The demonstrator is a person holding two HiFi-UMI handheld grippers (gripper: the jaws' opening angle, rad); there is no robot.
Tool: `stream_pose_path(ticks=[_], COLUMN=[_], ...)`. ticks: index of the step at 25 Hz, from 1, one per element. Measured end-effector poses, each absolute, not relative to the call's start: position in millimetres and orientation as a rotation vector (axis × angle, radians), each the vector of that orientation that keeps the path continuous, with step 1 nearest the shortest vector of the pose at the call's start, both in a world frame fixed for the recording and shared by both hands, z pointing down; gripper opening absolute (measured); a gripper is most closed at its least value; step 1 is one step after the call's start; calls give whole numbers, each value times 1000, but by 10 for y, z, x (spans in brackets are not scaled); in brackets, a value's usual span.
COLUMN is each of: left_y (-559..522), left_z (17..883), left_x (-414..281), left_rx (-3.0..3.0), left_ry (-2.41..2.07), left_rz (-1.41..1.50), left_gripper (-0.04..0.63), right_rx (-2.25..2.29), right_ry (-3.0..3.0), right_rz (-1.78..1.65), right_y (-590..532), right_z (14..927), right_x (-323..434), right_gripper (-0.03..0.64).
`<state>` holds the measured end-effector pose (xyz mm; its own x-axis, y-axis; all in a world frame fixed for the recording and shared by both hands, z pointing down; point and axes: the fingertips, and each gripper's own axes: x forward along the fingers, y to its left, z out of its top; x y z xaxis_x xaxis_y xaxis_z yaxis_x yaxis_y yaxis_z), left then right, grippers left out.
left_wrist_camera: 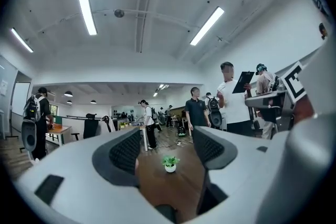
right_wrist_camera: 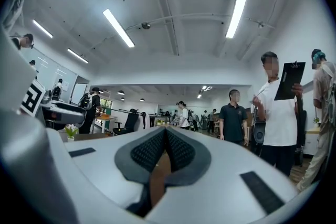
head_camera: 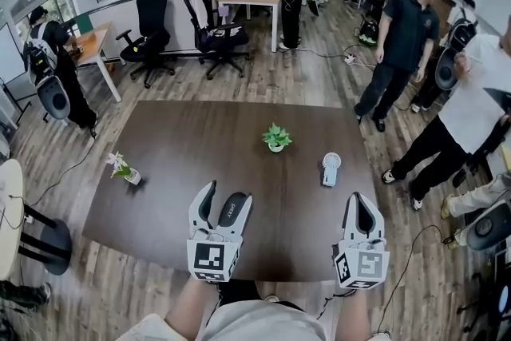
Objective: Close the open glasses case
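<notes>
At the near edge of the dark table (head_camera: 160, 172), we are holding both tools level and clear of the wood, pointing out across the room rather than down at anything. The left gripper (head_camera: 228, 192) is standing wide apart with nothing in its grasp. Its own view shows only bare tabletop (left_wrist_camera: 181, 189) and the small potted plant (left_wrist_camera: 169, 162) far off between the pads. The right gripper (head_camera: 358, 200) is squeezed fully together and carrying nothing, its ribbed pads (right_wrist_camera: 152, 150) meeting in its own view, which suits a tool we are not needing.

The glasses case (head_camera: 232, 208) is lying on the table directly beneath the left gripper, showing from the head view as one dark rounded shape in the gap between the jaws. We are reading it as one smooth body with no raised lid, so we judge the closing done or nearly so, though we cannot see the seam. The white fan (head_camera: 330, 168) is sitting well apart from it.
</notes>
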<state>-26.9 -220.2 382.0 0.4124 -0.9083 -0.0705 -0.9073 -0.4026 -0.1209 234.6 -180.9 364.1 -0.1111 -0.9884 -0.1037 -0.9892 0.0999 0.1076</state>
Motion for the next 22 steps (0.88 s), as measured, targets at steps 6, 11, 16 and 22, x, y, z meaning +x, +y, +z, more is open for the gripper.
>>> stream_pose_path(ticks=[6, 11, 16, 22], left_y=[-2211, -2181, -2158, -2110], left_z=[3844, 3809, 3786, 3730], left_x=[-293, -277, -345, -375], left_rx=[-2513, -2490, -2443, -2448], left_ry=[1634, 1627, 1655, 1661], left_rz=[-17, -35, -17, 30], left_gripper=[318, 271, 138, 2], right_rx=[-2093, -2102, -2105, -2105], right_ry=[2331, 2329, 2329, 2339], right_rz=[239, 226, 224, 217], right_y=[-1822, -1812, -1820, -1819], right_z=[3662, 3683, 3703, 3720], right_x=[2312, 2329, 2331, 2325], right_gripper=[2, 2, 2, 2])
